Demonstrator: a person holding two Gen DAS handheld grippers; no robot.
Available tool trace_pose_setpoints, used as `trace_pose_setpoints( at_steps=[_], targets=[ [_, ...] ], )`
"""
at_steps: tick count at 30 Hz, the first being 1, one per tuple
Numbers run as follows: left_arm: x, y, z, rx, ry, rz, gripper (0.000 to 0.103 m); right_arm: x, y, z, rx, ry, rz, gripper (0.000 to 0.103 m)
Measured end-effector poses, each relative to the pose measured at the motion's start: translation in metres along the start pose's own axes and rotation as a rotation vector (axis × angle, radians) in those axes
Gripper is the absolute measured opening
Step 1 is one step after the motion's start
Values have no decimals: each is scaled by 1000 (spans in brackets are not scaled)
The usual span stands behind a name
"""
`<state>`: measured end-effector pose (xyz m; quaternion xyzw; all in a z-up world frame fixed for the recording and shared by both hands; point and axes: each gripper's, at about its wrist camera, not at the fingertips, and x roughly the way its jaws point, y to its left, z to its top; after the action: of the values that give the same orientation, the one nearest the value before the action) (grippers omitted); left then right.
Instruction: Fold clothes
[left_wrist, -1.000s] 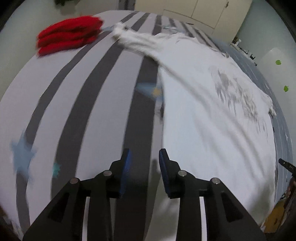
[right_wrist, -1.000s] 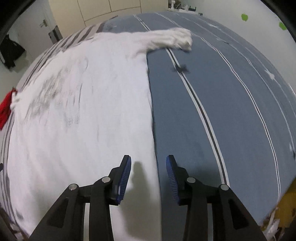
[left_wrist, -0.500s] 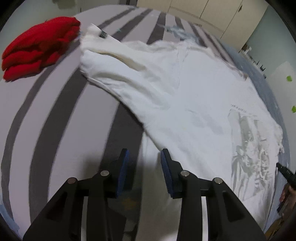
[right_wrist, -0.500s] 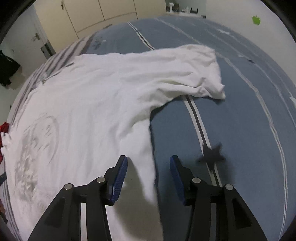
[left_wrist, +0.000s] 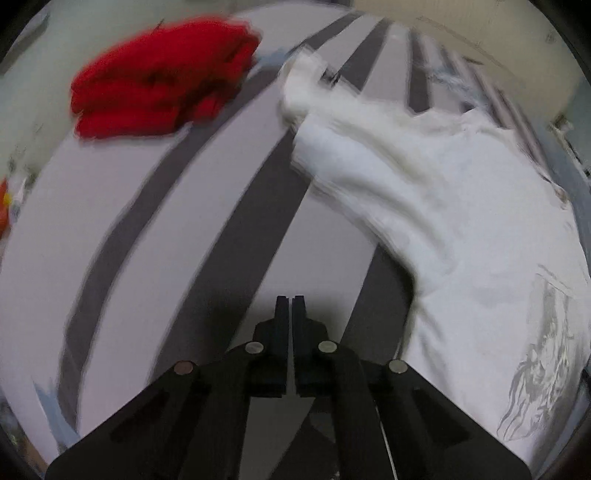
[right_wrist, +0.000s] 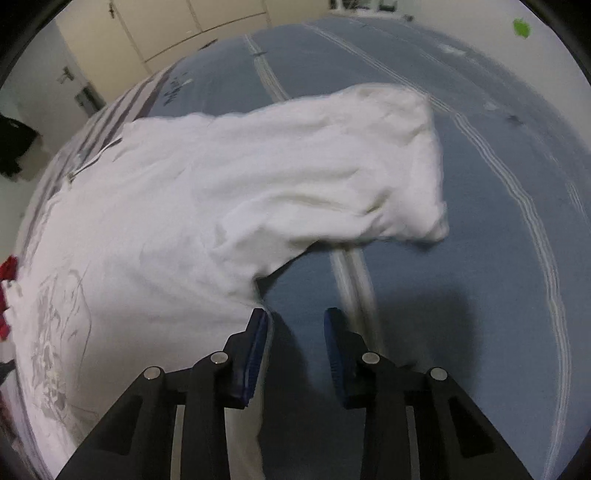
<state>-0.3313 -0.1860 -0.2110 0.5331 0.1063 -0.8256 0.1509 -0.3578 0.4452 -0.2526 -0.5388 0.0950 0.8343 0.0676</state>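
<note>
White shirt (right_wrist: 229, 206) grey print, no legible text | left claw (left_wrist: 289, 306) together, empty | right claw (right_wrist: 295, 325) apart, just narrowed

- No words, numbers or brand names can be read in either view.
- The white shirt (right_wrist: 192, 206) carries a grey printed graphic (right_wrist: 55, 332); any lettering in it is too blurred to make out.
- In the left wrist view the same graphic (left_wrist: 543, 354) is equally unreadable.
</note>
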Motion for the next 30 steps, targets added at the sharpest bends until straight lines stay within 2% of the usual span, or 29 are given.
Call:
trace_pose_setpoints(
  at_steps=[4,5,7,9,11,15,18,23,28,29,30],
  targets=[
    [1,-46,41,122,-90,-87,15,-38,12,27,-56,-129,-82,35],
    [6,-60,55,142,-103,-103,21,-40,20,34,-73,-144,-76,37],
    [17,-90,83,199,-142,-135,24,-39,46,56,-117,-190,-61,46],
    [31,-126,107,270,-177,-166,29,-29,71,75,-147,-213,-33,49],
    [50,-159,128,324,-185,-187,29,-8,105,95,-206,-232,-10,49],
    [79,-215,158,366,-187,-240,29,40,161,124,-292,-220,34,49],
    [99,-248,174,405,-185,-247,29,70,193,140,-337,-211,52,49],
    [119,-274,185,464,-183,-216,29,104,229,169,-350,-234,60,49],
    [124,-265,181,455,-188,-211,29,130,220,187,-273,-194,62,49],
    [122,-262,181,449,-189,-221,23,134,216,190,-257,-183,67,49],
    [121,-260,182,442,-189,-225,10,138,212,193,-241,-172,72,43]
  ],
)
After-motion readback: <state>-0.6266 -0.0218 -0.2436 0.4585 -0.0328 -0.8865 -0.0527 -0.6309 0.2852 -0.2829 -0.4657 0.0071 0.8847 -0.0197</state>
